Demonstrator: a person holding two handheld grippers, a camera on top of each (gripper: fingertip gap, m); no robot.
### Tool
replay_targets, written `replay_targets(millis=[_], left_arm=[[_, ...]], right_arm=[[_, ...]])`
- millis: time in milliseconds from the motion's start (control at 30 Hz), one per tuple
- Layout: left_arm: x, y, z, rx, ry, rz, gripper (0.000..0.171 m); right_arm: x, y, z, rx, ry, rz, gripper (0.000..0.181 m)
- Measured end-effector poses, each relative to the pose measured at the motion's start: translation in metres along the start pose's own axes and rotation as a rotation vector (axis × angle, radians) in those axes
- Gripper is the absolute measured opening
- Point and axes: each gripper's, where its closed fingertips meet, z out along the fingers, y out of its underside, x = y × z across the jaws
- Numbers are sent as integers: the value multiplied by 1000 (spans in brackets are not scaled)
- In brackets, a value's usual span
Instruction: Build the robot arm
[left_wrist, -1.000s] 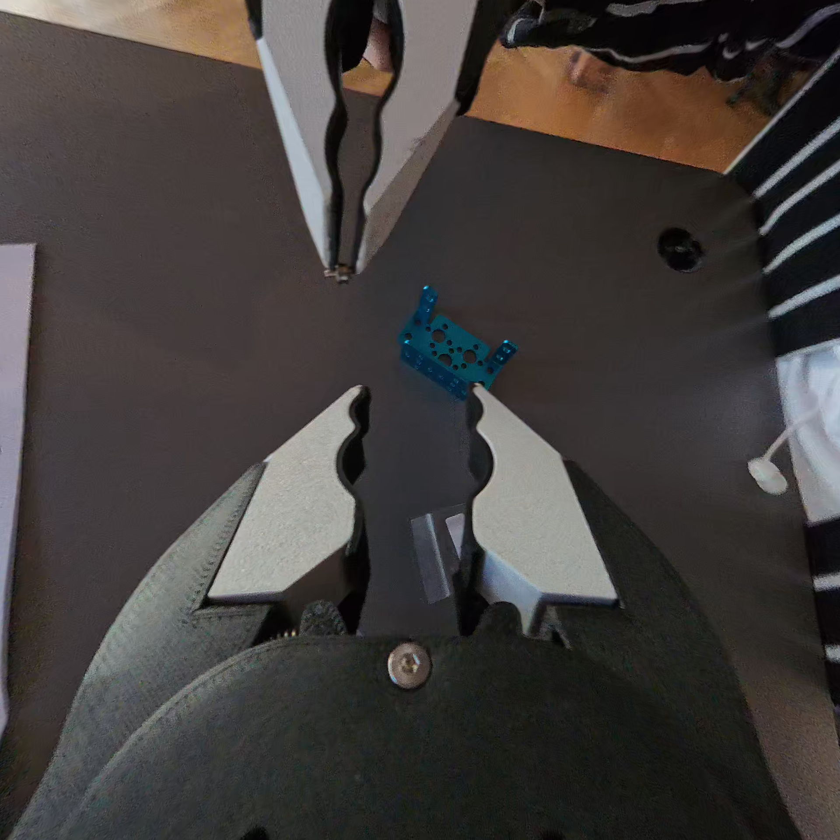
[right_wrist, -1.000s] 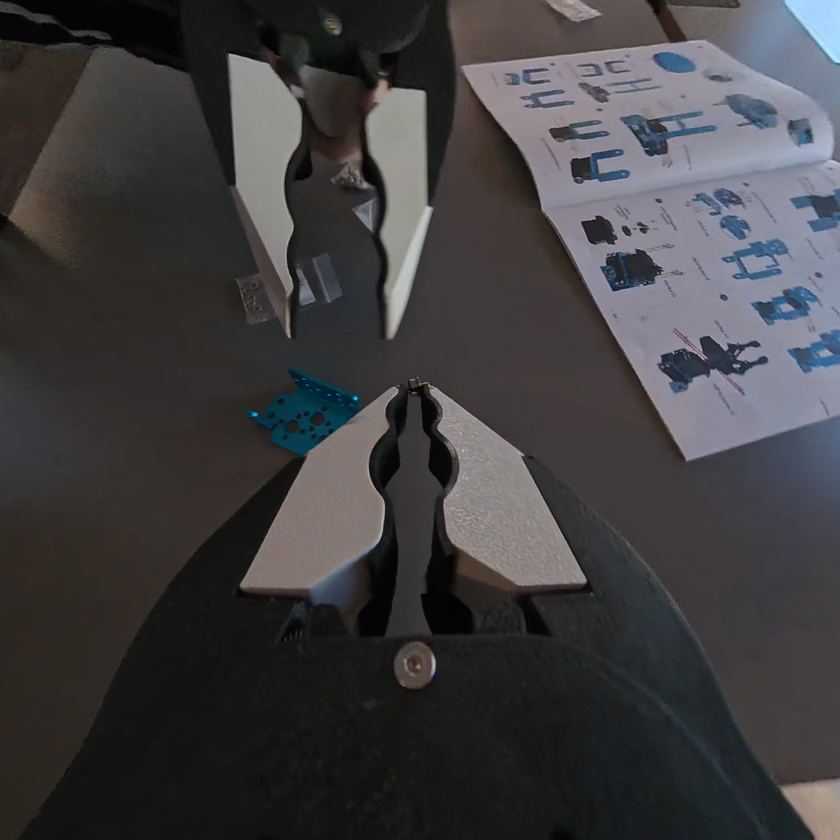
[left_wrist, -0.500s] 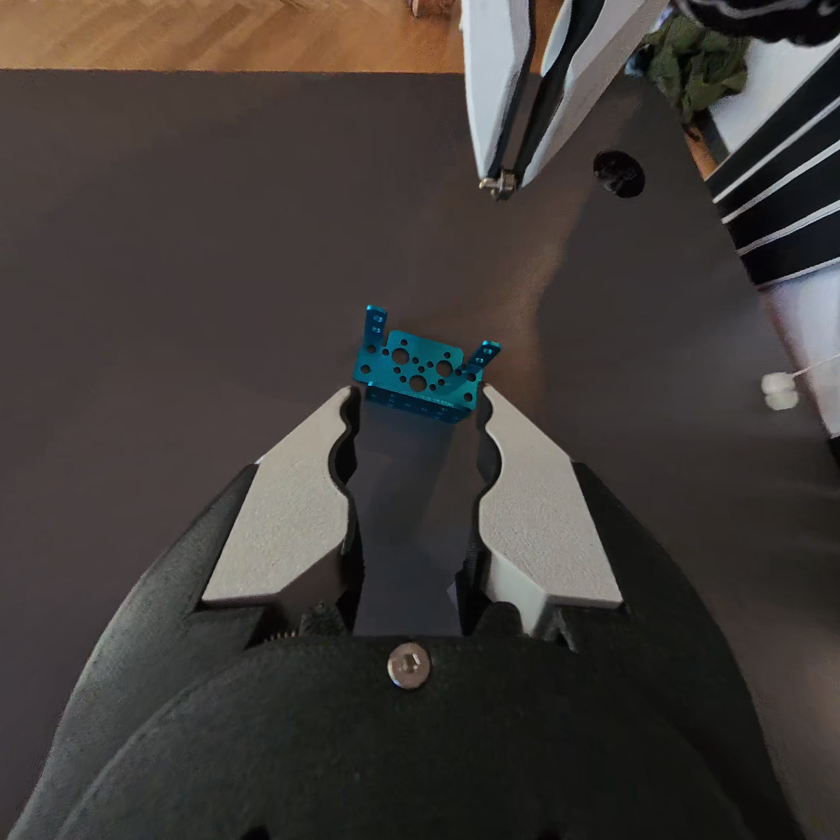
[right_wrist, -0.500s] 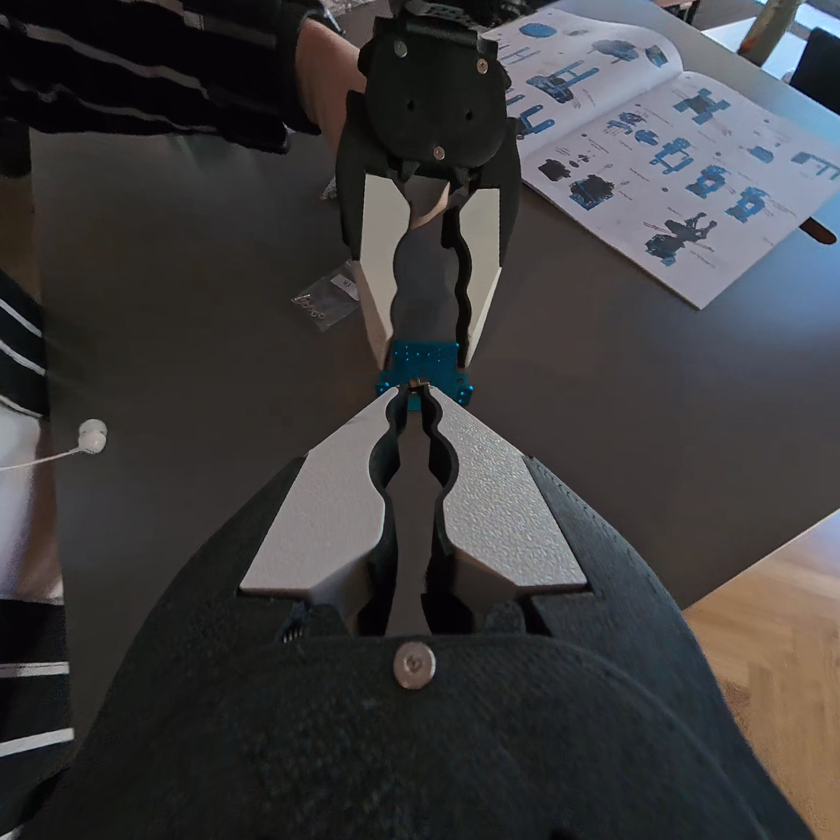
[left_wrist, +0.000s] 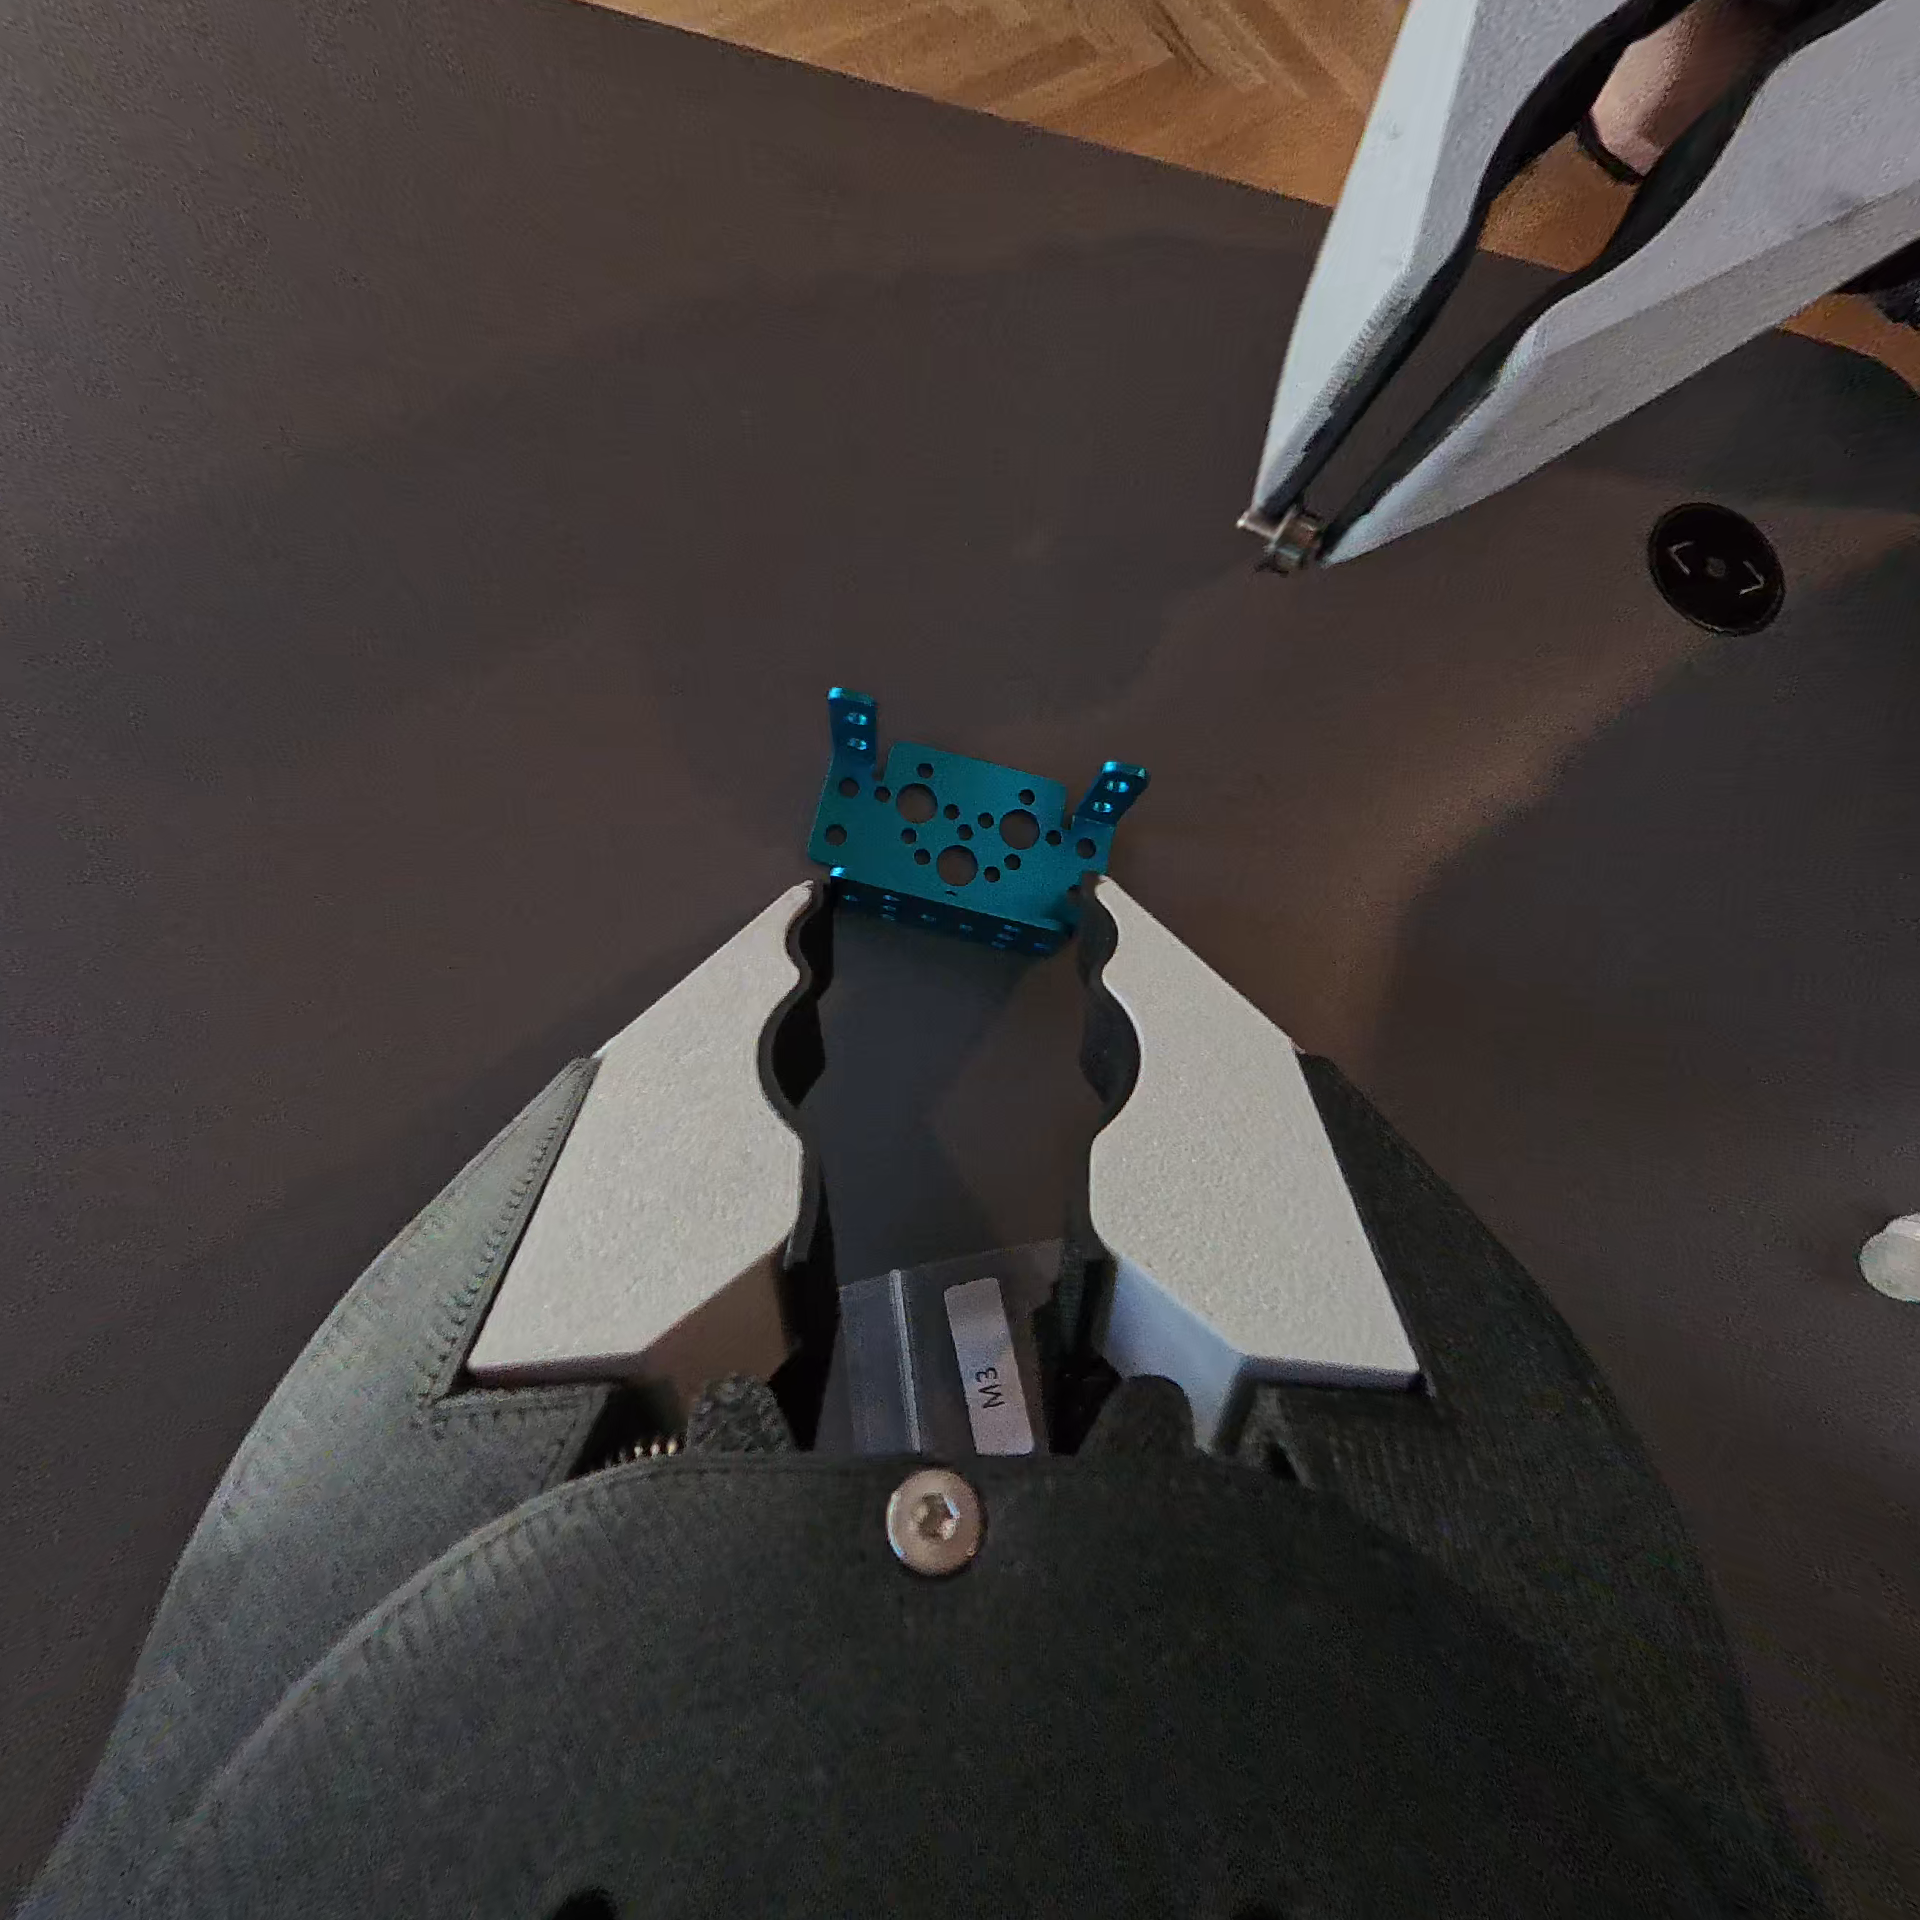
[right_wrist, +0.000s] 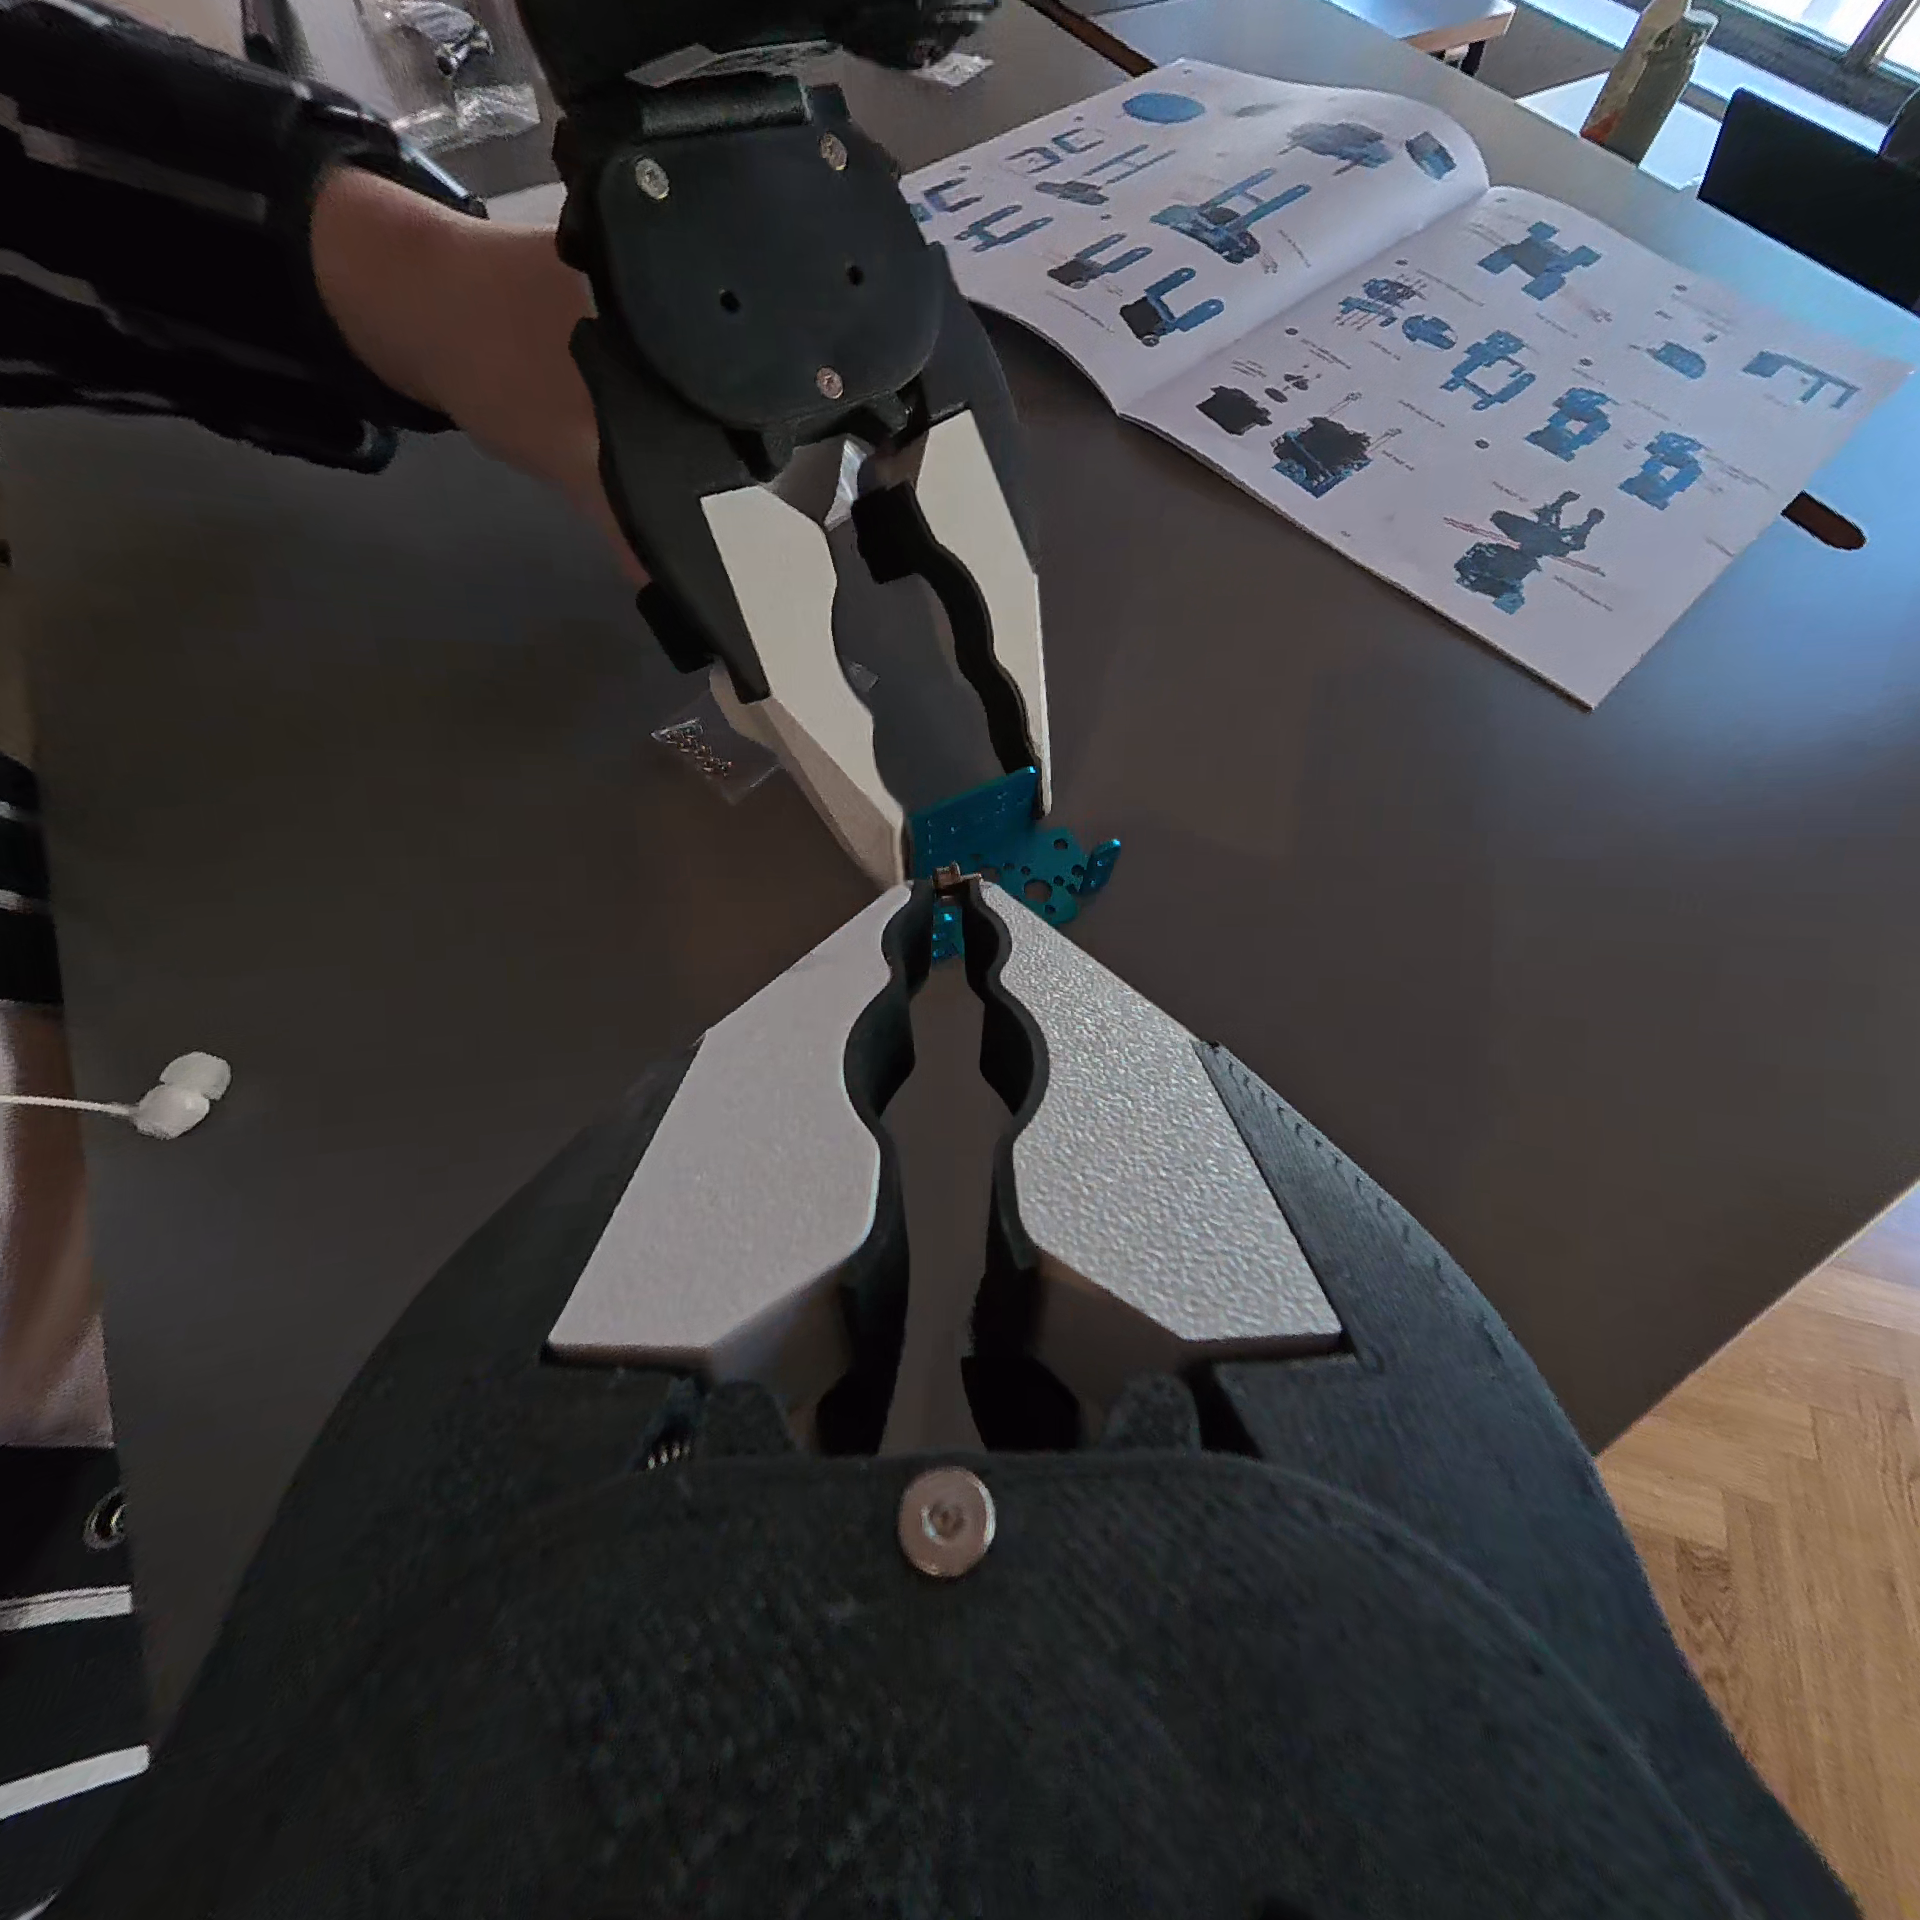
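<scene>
Jaws of your left gripper (left_wrist: 951, 899) stand apart, tips flanking the blue bracket (left_wrist: 961, 831) at frame centre on the table (left_wrist: 416, 520). Your right gripper (left_wrist: 1288, 540), upper right, pinches a small metal nut (left_wrist: 1280, 535).

A bracket (left_wrist: 961, 831) lies on the table (left_wrist: 416, 520), a booklet (right_wrist: 1455, 343) well behind it.

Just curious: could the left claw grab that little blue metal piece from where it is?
Probably yes: the left gripper is open, its tips flanking the blue bracket's near edge, nothing between them.
</scene>
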Motion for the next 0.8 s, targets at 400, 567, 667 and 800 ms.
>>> replay_targets(millis=[400,567,667,800], left_arm=[[0,1,2,36,-79,39,44],[-3,0,2,53,-104,14,44],[2,0,3,60,-82,16,56],[3,2,3,36,-72,77,59]], right_arm=[[8,-8,-1,33,-34,6,5],[10,-7,0,26,-40,7,5],[9,-7,2,26,-44,10,5],[9,-5,5,18,-45,16,5]])
